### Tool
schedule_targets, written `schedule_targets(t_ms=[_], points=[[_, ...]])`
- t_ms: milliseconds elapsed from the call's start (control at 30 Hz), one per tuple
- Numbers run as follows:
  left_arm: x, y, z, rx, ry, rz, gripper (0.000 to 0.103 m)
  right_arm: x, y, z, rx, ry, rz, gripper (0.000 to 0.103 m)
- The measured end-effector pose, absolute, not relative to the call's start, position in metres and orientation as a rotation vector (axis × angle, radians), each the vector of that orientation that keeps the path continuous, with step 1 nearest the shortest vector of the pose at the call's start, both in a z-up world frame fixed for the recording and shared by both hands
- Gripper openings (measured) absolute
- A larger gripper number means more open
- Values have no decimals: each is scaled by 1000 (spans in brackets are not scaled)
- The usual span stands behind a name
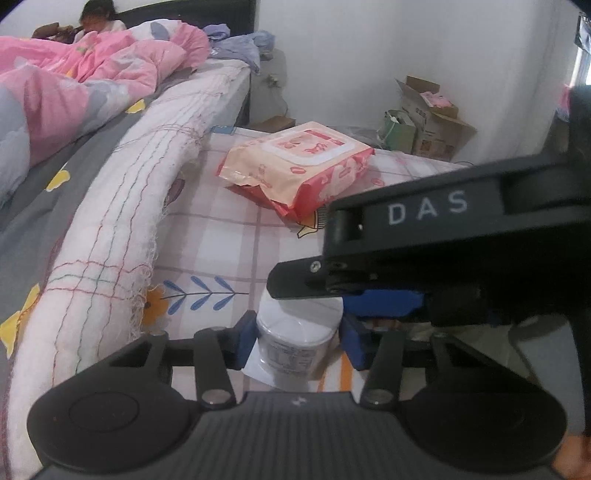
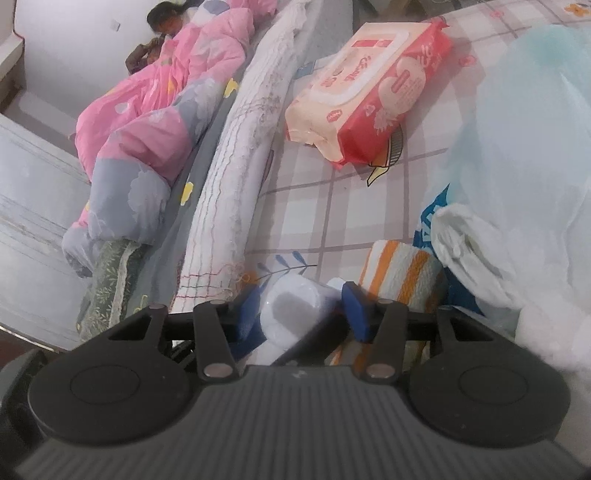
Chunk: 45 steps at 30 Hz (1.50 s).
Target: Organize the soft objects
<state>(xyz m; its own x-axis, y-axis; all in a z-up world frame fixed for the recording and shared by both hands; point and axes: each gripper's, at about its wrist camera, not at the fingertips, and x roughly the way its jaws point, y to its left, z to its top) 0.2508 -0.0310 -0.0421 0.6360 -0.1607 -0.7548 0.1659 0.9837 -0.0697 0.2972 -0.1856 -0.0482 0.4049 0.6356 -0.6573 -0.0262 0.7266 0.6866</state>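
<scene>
In the left wrist view my left gripper [image 1: 297,341] has its blue fingers on both sides of a white plastic jar [image 1: 297,332] with a printed label, standing on the checked bed sheet. My right gripper [image 1: 424,266] comes in from the right and its finger lies over the jar's lid. In the right wrist view my right gripper [image 2: 301,314] has its blue pads on both sides of the white jar lid [image 2: 291,306]. An orange-striped folded towel [image 2: 402,273] lies just right of it. A pink wet-wipes pack [image 1: 299,166] [image 2: 369,92] lies farther up the bed.
A long white rolled quilt [image 1: 122,236] [image 2: 251,155] runs along the left. A pink and grey duvet [image 2: 155,118] covers a sleeping person [image 2: 166,18] beyond it. A clear bag of white soft items [image 2: 517,184] fills the right. Cardboard boxes [image 1: 428,118] stand by the wall.
</scene>
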Motion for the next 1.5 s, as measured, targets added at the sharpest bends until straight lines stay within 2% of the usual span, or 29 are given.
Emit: schedule_targets(t_ms=[400, 533, 633, 767, 1000, 1133, 1300, 1333, 1433, 1500], points=[[216, -6, -4, -43, 808, -156, 48, 270, -201, -28, 733, 1035, 499, 47], [199, 13, 5, -159, 822, -190, 48, 254, -214, -22, 784, 1024, 484, 48], [190, 27, 8, -289, 834, -232, 48, 238, -225, -18, 853, 1008, 493, 53], [181, 35, -2, -442, 876, -290, 48, 212, -239, -15, 906, 982, 480, 57], [180, 35, -53, -672, 1005, -308, 49, 177, -244, -28, 856, 996, 417, 57], [179, 37, -63, -685, 1019, -290, 49, 170, -239, -41, 801, 1027, 384, 47], [178, 41, -61, -688, 1011, -272, 49, 168, -231, -46, 736, 1030, 379, 40], [179, 42, -60, -684, 1009, -260, 52, 169, -230, -46, 723, 1034, 376, 37], [177, 45, -58, -664, 1000, -216, 59, 170, -226, -52, 710, 1058, 377, 35], [176, 49, -56, -649, 983, -182, 60, 171, -222, -55, 707, 1068, 383, 35]])
